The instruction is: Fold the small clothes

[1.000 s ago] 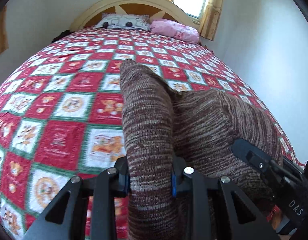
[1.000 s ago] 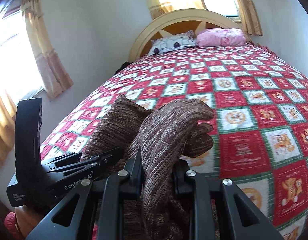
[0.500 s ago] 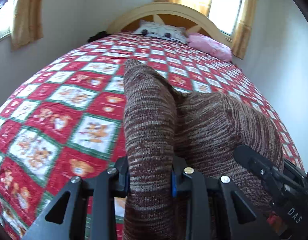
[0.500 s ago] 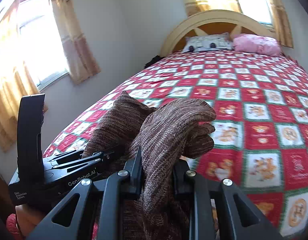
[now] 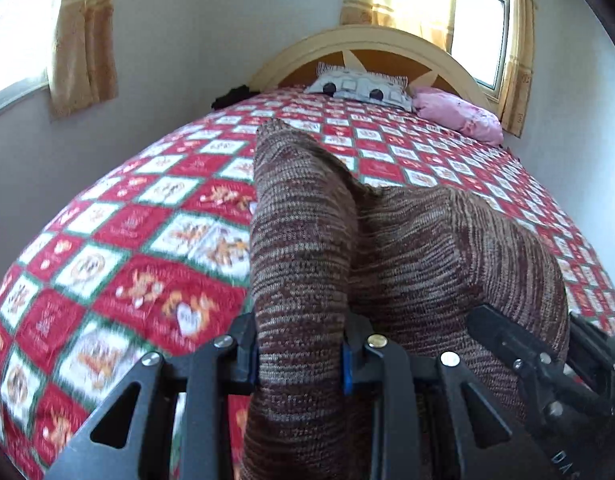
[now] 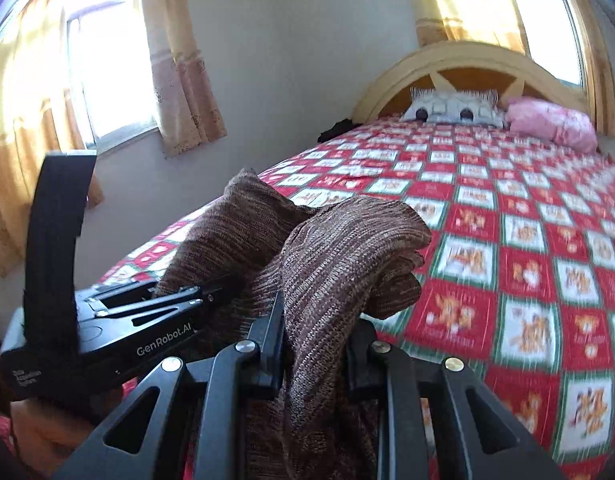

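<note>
Brown knit garment [image 5: 303, 264]: lower part cut off by the bottom edge in both wrist views; overall shape cannot be told. Bedspread [image 6: 519, 320]: motifs blurred, near part hidden behind the garment. Dark object [image 5: 230, 95] beside the headboard [image 5: 387, 40]: too small to identify.

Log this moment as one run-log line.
left gripper: shut on brown marled knit garment | right gripper: shut on same garment | garment: bunched, held over red patchwork quilt | fold: unfinished

Coarse brown marled knit garment [image 5: 299, 248] (rough, matt), printed red patchwork cotton bedspread [image 5: 139, 248], matt black plastic left gripper [image 5: 299, 360] with shiny metal screws, glossy painted wooden headboard [image 6: 459, 60]
</note>
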Motion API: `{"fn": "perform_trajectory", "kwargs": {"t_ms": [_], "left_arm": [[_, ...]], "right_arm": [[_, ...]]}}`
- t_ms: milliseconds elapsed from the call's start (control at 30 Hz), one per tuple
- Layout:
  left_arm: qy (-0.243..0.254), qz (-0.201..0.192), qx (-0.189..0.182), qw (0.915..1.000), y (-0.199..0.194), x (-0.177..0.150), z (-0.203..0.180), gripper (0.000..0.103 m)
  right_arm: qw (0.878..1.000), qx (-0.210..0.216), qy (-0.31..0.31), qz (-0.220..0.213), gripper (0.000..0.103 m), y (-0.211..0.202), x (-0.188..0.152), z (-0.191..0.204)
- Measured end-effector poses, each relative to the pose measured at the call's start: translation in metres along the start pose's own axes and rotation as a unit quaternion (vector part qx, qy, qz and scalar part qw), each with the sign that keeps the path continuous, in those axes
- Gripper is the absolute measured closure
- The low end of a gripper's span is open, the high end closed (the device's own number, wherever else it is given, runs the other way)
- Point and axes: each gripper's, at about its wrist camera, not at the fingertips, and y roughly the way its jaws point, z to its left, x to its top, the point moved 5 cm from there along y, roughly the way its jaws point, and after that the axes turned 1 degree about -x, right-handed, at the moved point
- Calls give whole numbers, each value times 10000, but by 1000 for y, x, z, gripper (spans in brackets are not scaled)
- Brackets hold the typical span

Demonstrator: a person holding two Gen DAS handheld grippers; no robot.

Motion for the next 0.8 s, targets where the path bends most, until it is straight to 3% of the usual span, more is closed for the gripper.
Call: {"fn": "perform_trajectory", "kwargs": {"t_ms": [67,167,300,367,467,567,633,700,800], "left_arm": [[47,25,33,10000,18,-2,3,73],[-7,433,93,9990,53,-17,9,73],[-347,669,36,9972,66,-25,20,58],[-506,809,-49,9954,72,-26,25,46],[-902,863,-333,9916,72,-29,36,42],[-944,794,-398,9916,68,-33,32,42],[-885,776,-343,9925,66,-34,28,40],[-855,797,-275,9928,67,-34,27,36],[-784,854,-275,9929,69,-33,26,26]], "right_arm": [[9995,-227,-226,-2,80,19,0,-2],[9978,-458,-424,239,80,48,-7,-10],[9932,-631,-318,922,80,90,-33,-29],[9934,-467,-74,1047,79,96,-36,-38],[9925,6,430,1143,74,98,-37,-53],[9866,430,939,1265,64,93,-41,-69],[9833,589,1352,1068,65,75,-42,-84],[9841,478,1508,806,65,57,-41,-89],[9881,-183,1494,328,65,29,-29,-100]]}}
